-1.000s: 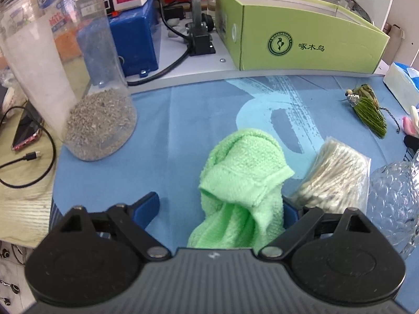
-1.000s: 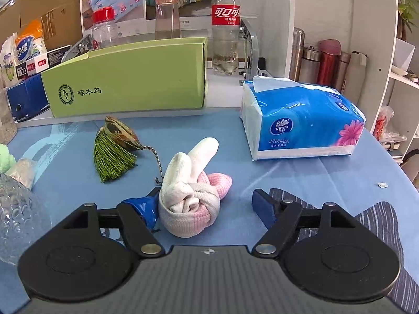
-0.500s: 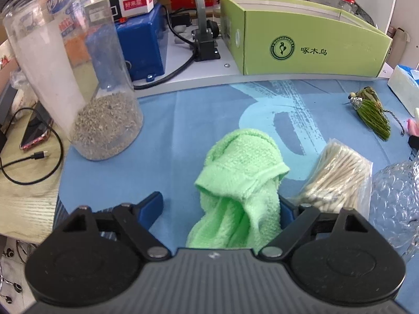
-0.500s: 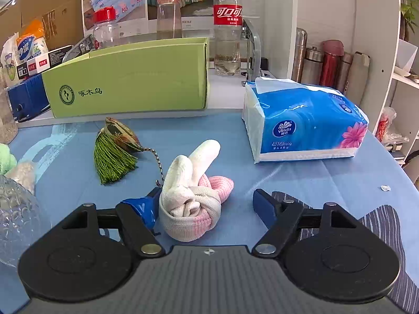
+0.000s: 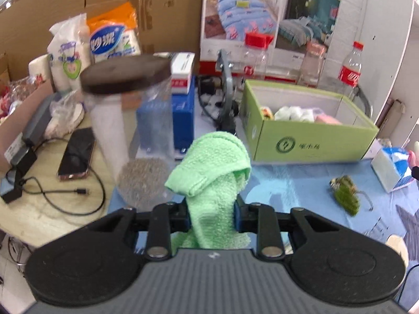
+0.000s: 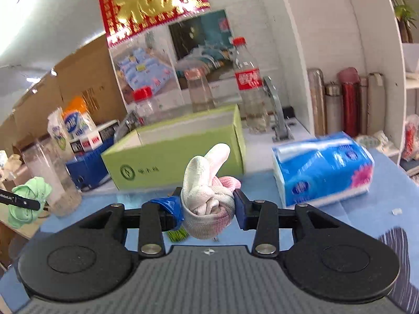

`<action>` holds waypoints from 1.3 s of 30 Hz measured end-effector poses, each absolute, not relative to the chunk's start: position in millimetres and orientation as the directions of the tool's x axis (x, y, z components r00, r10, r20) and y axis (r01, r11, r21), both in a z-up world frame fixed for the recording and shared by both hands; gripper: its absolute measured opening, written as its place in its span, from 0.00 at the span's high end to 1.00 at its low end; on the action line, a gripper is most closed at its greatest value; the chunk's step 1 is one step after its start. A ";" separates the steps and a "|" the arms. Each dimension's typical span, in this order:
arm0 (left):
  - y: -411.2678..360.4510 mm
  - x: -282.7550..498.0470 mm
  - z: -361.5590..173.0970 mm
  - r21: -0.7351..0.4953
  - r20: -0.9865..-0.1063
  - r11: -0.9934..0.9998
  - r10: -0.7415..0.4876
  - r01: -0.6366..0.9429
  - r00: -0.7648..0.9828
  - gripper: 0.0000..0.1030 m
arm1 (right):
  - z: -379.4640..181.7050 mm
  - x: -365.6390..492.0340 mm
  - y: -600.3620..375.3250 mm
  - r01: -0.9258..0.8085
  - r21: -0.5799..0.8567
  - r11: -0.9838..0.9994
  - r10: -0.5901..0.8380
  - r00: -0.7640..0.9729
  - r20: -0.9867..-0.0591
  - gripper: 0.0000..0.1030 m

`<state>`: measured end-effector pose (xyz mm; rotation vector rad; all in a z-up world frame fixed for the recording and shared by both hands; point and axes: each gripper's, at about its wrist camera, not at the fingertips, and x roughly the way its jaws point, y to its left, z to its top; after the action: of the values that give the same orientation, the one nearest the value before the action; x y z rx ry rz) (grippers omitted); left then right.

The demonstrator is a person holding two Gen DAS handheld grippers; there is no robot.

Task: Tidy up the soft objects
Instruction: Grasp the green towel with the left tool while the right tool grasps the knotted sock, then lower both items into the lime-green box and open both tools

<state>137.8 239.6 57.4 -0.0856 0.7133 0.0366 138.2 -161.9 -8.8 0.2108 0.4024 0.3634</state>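
Our left claw (image 5: 210, 216) clamps the green towel (image 5: 212, 178), its long axis upright at frame centre; our right claw (image 6: 208, 206) clamps the knotted sock bundle (image 6: 207, 196), its ends pointing up.

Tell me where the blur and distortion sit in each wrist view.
Left wrist: the lidded jar smears, while the green towel stays sharp; fisheye bends the edges. Right wrist: the tissue pack and green box are streaked, the knotted socks crisp.
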 end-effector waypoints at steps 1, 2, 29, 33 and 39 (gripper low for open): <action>232.1 149.6 66.1 -0.067 -0.641 0.997 -0.009 -0.044 0.768 0.73 | 1.6 148.0 -156.3 -0.326 0.255 0.910 0.398 0.859 -0.323 0.77; 224.9 162.9 73.9 -0.074 -0.626 0.997 -0.027 -0.024 0.779 0.73 | 11.6 159.5 -149.6 -0.345 0.232 0.910 0.405 0.861 -0.309 0.77; 145.9 333.4 60.7 0.006 -0.660 0.999 -0.026 0.039 0.751 0.16 | 21.9 336.8 -92.8 -0.296 0.097 0.950 0.310 0.869 -0.386 0.59; 139.3 293.7 68.1 0.037 -0.638 0.998 -0.008 0.041 0.770 0.16 | 35.3 302.3 -92.4 -0.326 0.079 0.942 0.331 0.865 -0.377 0.57; 139.4 230.1 73.3 0.020 -0.613 0.999 -0.016 0.036 0.790 0.12 | 50.3 225.0 -103.2 -0.356 0.079 0.931 0.361 0.868 -0.340 0.56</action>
<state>230.1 139.4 73.3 0.0307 0.6602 -0.0283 225.0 -103.2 50.3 0.0141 0.3585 0.3755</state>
